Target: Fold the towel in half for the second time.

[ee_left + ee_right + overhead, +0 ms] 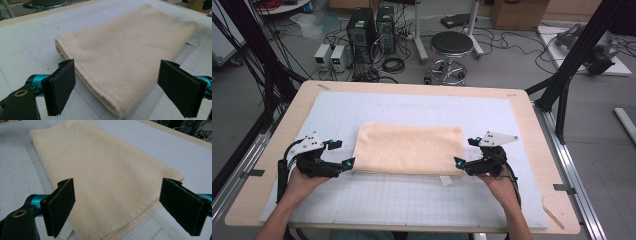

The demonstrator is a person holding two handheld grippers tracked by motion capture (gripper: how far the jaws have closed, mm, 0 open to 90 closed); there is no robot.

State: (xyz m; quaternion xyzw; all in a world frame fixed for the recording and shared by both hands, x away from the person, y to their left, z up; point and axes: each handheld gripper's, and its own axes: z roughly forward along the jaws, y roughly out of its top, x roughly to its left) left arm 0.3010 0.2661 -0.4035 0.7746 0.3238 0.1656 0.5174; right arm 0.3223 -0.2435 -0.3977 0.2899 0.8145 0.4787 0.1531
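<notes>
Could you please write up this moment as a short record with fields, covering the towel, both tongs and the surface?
item: folded cream towel, lying flat
surface: white gridded mat on a wooden table
left tongs: open, at the towel's left end, jaws either side of its near corner, pads not pressing
right tongs: open, at the towel's right end, jaws wide around that end, not gripping
towel label: small white tag sticking out at the near edge
status: towel not yet grasped
</notes>
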